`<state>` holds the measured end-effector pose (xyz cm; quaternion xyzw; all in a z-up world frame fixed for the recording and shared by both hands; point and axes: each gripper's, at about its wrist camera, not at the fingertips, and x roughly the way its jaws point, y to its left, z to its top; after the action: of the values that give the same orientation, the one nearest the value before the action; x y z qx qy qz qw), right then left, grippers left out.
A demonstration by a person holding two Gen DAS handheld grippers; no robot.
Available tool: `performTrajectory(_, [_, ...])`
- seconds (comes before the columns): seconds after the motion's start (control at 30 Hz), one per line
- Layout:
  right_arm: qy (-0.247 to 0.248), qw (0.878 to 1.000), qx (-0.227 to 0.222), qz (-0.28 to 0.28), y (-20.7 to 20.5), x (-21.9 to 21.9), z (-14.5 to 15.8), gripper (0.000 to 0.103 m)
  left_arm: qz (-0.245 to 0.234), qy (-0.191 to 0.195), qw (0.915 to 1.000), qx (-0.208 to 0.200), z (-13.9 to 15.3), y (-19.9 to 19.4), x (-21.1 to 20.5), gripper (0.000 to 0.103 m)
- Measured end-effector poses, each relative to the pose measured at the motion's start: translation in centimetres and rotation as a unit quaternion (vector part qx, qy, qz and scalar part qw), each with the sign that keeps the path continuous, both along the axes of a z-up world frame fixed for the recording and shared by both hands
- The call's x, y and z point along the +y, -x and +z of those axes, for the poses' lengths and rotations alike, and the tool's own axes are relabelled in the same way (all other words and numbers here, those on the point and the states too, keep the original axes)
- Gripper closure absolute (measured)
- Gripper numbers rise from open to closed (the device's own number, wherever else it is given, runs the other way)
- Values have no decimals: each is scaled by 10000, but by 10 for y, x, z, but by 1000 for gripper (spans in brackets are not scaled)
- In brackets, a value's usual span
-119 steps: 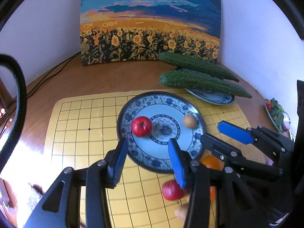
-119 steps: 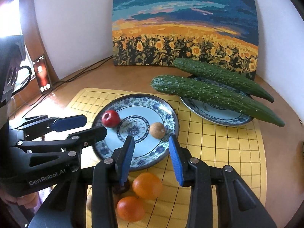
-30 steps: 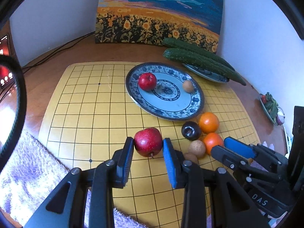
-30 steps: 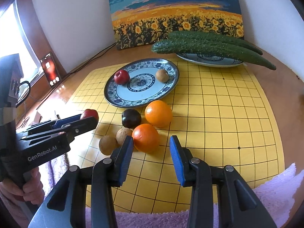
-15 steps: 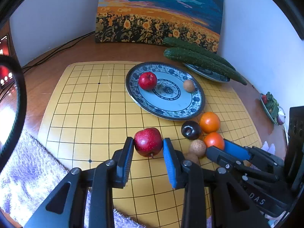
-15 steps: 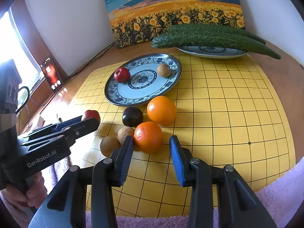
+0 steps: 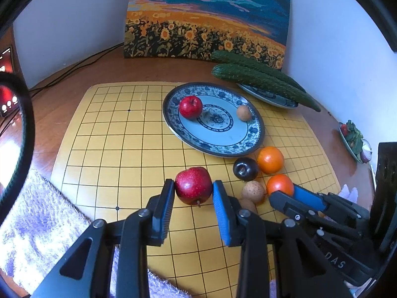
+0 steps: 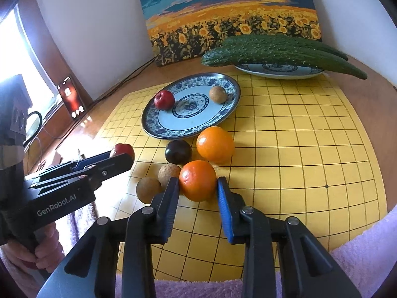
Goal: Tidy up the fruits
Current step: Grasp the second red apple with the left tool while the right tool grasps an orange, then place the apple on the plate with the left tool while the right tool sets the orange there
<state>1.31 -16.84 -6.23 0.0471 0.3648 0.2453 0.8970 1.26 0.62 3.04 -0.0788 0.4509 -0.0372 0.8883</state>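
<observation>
My left gripper [image 7: 193,193] is shut on a red apple [image 7: 193,185] held over the yellow grid mat [image 7: 119,149]; the gripper [image 8: 116,157] and the apple [image 8: 122,149] also show in the right wrist view. My right gripper [image 8: 197,188] has its jaws around an orange [image 8: 197,180] on the mat, touching or almost touching it. A blue-patterned plate [image 7: 250,134] holds a small red apple [image 7: 190,107] and a brown fruit [image 7: 243,112]. Another orange [image 8: 215,144], a dark plum [image 8: 178,151] and two brown fruits [image 8: 169,171] lie beside it.
A second plate [image 8: 278,70] at the back right carries two cucumbers [image 8: 280,51]. A sunflower painting [image 7: 203,24] leans on the wall. A purple towel [image 7: 37,221] lies at the mat's near edge. A phone [image 8: 72,99] stands at the left. A small dish of vegetables [image 7: 353,136] sits far right.
My right gripper has moved forward over the mat and its jaws now sit around the near orange. My left gripper still holds the red apple, about where it was.
</observation>
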Motion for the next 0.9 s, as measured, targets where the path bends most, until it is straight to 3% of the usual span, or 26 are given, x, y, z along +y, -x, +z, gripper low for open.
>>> performTrajectory(0.9, [-22, 9993, -378, 20, 1, -9, 34, 71, -153, -271, 9991, -293, 31, -26, -11, 70])
